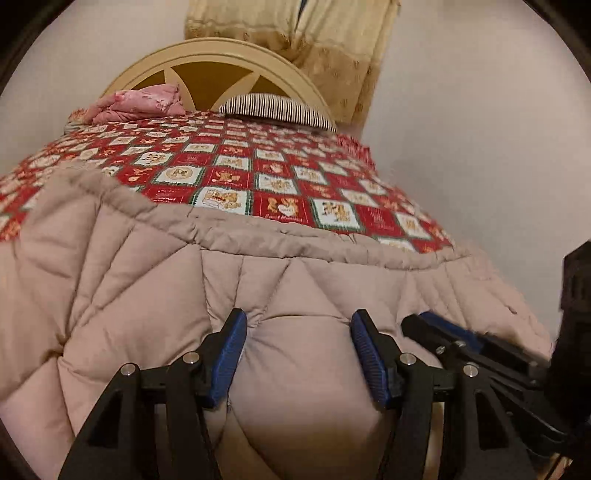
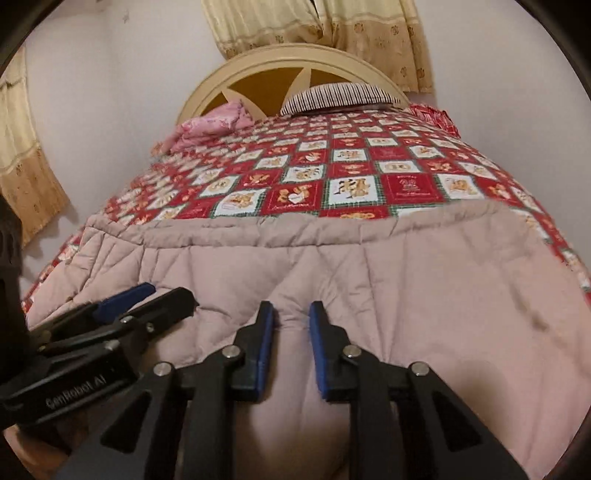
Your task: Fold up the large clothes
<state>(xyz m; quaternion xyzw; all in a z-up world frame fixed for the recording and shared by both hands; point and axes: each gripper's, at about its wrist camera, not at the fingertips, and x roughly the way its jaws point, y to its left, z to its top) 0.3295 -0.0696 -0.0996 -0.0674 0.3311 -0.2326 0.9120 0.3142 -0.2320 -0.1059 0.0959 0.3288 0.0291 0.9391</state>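
A large quilted beige garment (image 1: 155, 280), a padded coat by the look of its stitched panels, lies spread over the near end of the bed, on top of a red patchwork bedspread (image 1: 236, 166) printed with bear squares. Its banded hem runs across the bedspread, on the side toward the headboard (image 1: 221, 59), and its puffy bulk drops over the edge of the bed nearest the cameras. The left claw (image 1: 299, 354) sits against this near bulge of the garment with its blue pads spread apart; a padded fold swells up between them, but the pads are not pressing it, so the claw is released. The right claw (image 2: 291, 350) rests on the same bulge just beside the left one, its pads standing close together with a narrow ridge of fabric between them; whether they actually pinch that ridge cannot be told. In the right wrist view the left claw lies to one side, resting on the garment. Far from the garment, against the headboard, lie a striped pillow (image 2: 340, 94) and a crumpled pink cloth (image 2: 218, 122). A cream curtain (image 2: 369, 29) hangs above the headboard.
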